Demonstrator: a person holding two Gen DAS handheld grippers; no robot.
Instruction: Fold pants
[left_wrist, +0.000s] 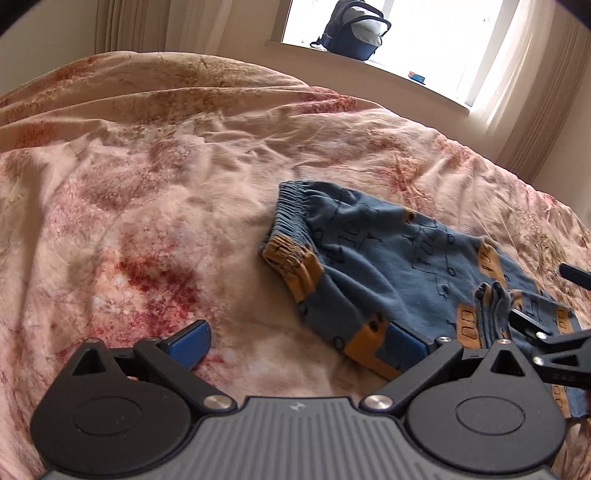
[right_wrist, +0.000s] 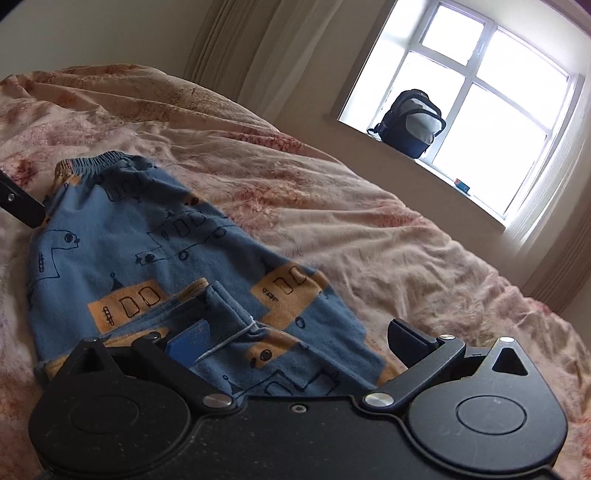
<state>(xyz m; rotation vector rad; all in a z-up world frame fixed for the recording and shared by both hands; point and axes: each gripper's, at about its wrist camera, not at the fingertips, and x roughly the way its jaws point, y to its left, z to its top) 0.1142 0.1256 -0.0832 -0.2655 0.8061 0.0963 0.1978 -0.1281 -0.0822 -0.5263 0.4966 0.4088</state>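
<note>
Both grippers sit low over the bed, fingers spread wide and gripping nothing. Left gripper points up the bed towards the window, its left blue pad over bare bedcover and its right pad at the near edge of the pants. Right gripper is tilted, hovering right above the cloth: its left blue pad is just beside a turned-over hem, its right finger over the pants' outer edge. In the left wrist view the right gripper's black fingers show beside a bunched leg end.

One pair of pants, blue with orange patches and drawn vehicles, lies folded over itself on the rumpled pink floral cover, elastic waistband at the far end. Beyond, one dark backpack stands on the windowsill, with one small blue object near it, and curtains hang at the sides
</note>
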